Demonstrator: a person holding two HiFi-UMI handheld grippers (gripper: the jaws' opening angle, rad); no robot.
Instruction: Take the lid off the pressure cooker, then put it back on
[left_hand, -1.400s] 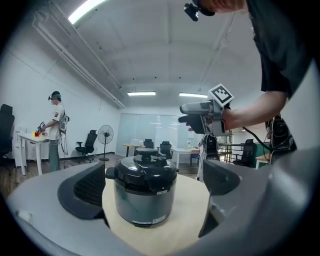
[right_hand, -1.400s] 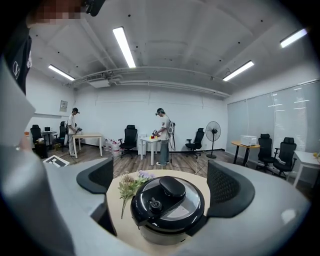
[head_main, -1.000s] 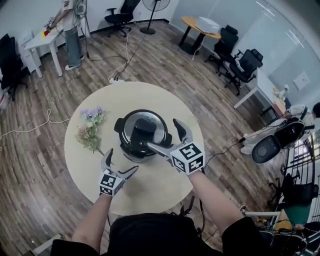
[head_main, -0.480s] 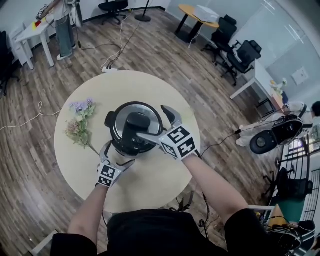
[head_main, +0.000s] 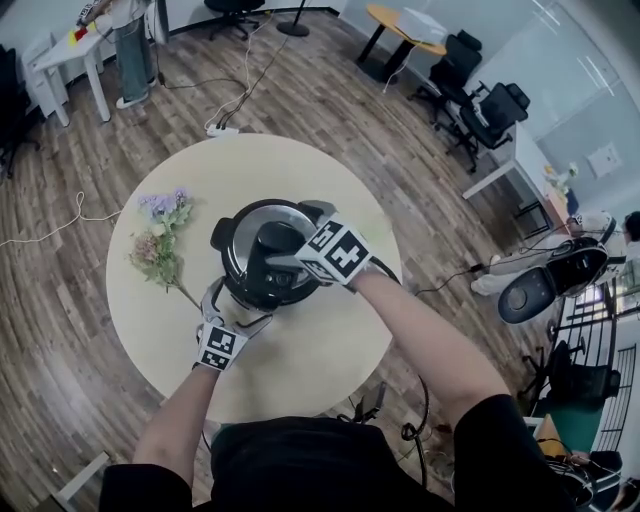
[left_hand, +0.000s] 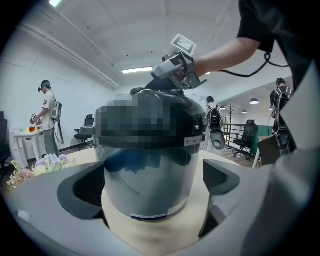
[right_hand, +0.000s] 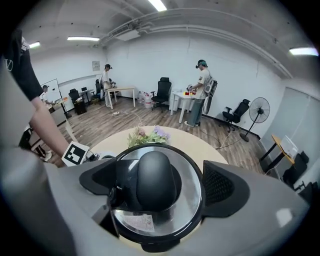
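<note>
The pressure cooker (head_main: 240, 285) stands mid-table with its steel lid (head_main: 243, 232) on and a black handle (head_main: 276, 242) on top. My right gripper (head_main: 291, 240) hangs just over the lid, pointing steeply down. In the right gripper view the handle (right_hand: 152, 180) lies between its wide jaws; they have just been closing a little, and no pad presses on it. My left gripper (head_main: 236, 306) is low at the cooker's near-left side. Its open jaws stand either side of the cooker's body (left_hand: 150, 170).
A bunch of dried flowers (head_main: 160, 240) lies on the round table (head_main: 300, 370) left of the cooker. A person (head_main: 130, 45) stands at a white desk far back. Cables run over the wood floor, with office chairs (head_main: 490, 115) beyond.
My right gripper has come down and leftward from beside the cooker to just above the lid, tilting downward. The left gripper moved in low against the cooker's side.
</note>
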